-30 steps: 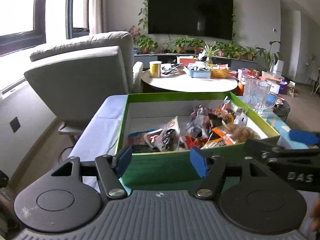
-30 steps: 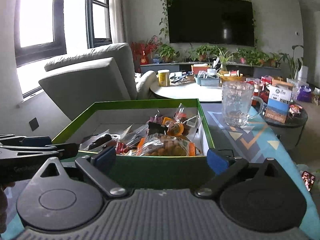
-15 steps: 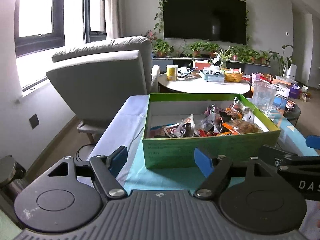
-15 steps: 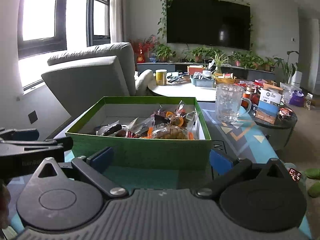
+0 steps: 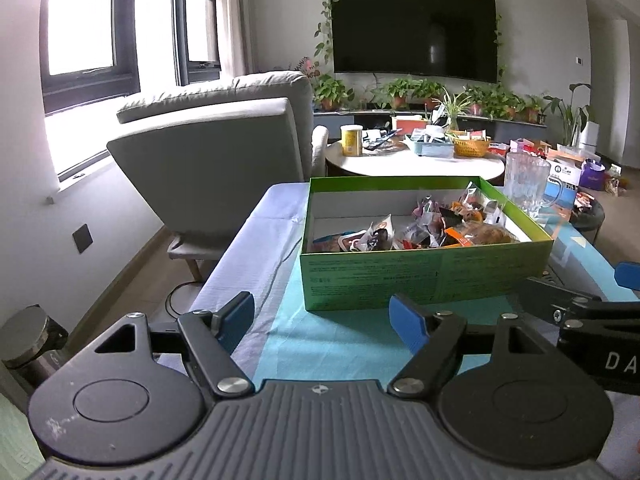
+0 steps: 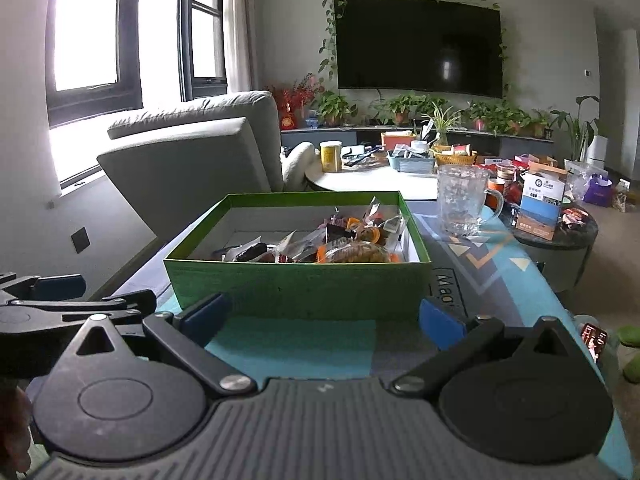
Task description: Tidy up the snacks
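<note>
A shallow rectangular green cardboard box (image 5: 424, 276), white inside and matte on its printed outer wall, sits on the tabletop (image 5: 340, 340), which is covered by a smooth teal mat with grey and pale geometric shapes toward its right edge. The box lies square to the near edge, set back from it, and a bare strip of mat lies between it and both tools. Inside it, a loose heap of crinkled snack packets (image 5: 432, 232) (clear film, orange wrappers, one dark bar-shaped piece) is crowded toward the right and near walls, leaving white floor bare at the far left corner.

The left hand-held gripper (image 5: 322, 316) hangs above the near edge with its blue-padded fingers spread wide and nothing between them; its black linkage and ribbed grey body fill the bottom of the left wrist view. The right hand-held gripper (image 6: 320, 318) is level beside it, likewise spread and empty, facing the box's near wall without touching it.

Beyond the box's far right corner stands a faceted clear glass mug (image 6: 460, 204), upright on the mat. A grey upholstered armchair (image 5: 224, 160) stands off the tabletop's left side, and a round white coffee table (image 5: 416, 166) holding a yellow canister and a woven basket lies behind.
</note>
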The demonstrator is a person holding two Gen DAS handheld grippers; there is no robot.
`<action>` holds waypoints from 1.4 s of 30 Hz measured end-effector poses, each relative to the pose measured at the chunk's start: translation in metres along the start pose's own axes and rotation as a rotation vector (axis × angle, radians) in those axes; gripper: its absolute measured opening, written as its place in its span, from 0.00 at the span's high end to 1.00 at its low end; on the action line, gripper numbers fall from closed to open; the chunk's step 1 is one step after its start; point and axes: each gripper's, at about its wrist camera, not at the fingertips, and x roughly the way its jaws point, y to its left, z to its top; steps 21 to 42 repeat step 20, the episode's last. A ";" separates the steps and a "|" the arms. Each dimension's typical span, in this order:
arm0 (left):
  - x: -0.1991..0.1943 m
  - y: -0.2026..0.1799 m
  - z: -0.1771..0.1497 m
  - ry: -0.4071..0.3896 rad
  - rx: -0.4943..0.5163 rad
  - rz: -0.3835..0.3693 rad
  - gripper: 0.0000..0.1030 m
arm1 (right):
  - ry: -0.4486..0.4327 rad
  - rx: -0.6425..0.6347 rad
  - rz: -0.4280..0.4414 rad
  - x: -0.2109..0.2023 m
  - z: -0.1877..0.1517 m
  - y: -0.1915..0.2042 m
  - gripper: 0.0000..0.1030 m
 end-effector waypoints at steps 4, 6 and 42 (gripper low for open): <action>-0.007 -0.002 -0.003 -0.015 0.005 -0.005 0.30 | -0.006 -0.002 0.003 -0.006 -0.003 0.002 0.35; -0.009 -0.002 -0.004 -0.020 0.006 -0.001 0.30 | -0.007 -0.006 0.005 -0.008 -0.004 0.004 0.35; -0.012 0.004 -0.007 -0.005 -0.018 0.008 0.30 | -0.010 -0.023 0.006 -0.013 -0.006 0.011 0.35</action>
